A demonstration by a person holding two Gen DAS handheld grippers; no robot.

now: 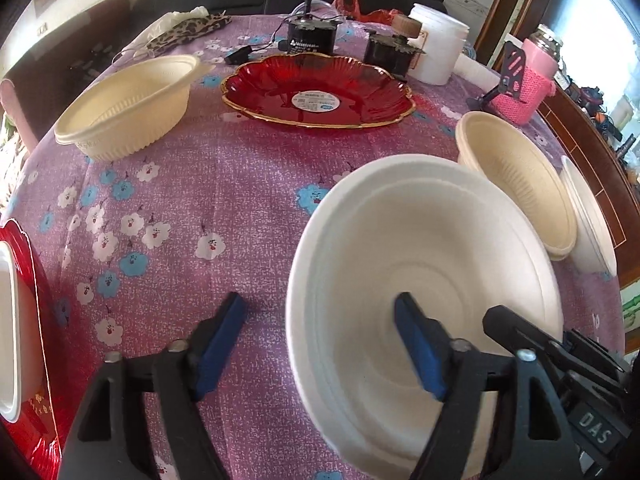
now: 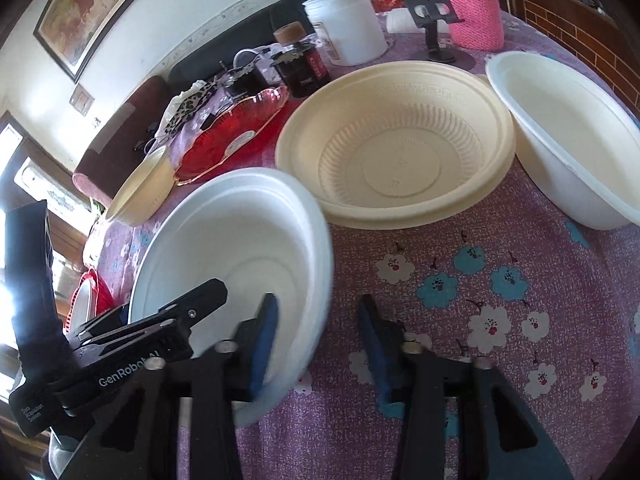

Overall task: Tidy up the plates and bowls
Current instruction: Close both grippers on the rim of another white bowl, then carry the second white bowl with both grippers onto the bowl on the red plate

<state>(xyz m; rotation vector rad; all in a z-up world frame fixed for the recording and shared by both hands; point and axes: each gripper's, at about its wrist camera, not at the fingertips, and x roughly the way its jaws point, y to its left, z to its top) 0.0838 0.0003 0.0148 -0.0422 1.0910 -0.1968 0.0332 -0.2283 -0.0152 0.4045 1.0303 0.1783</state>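
Currently a white foam bowl (image 1: 424, 276) sits tilted on the purple flowered tablecloth (image 1: 192, 208), between both tools. Left gripper (image 1: 320, 344): jaws stand apart and straddle the bowl's near-left rim, one blue pad (image 1: 420, 352) inside the bowl, the other outside over the cloth. Neither pad visibly presses on the wall. Right gripper (image 2: 316, 348): jaws narrower, straddling the same bowl's (image 2: 240, 256) opposite rim, left pad (image 2: 264, 344) inside, right pad outside over the cloth. Rim is blurred there; cannot tell whether the pads pinch it.

Other ware: a ribbed cream bowl (image 2: 400, 148) lies just behind the white one, touching or nearly touching its rim. A second white bowl (image 2: 568, 140) is just beside that, at the table edge. Another cream bowl (image 1: 128, 100) stands well apart at the far left. A red scalloped plate (image 1: 316, 92) with gold edge and a round label lies at the table's far middle. A second red plate (image 1: 36, 344) shows at the left edge, holding something white.
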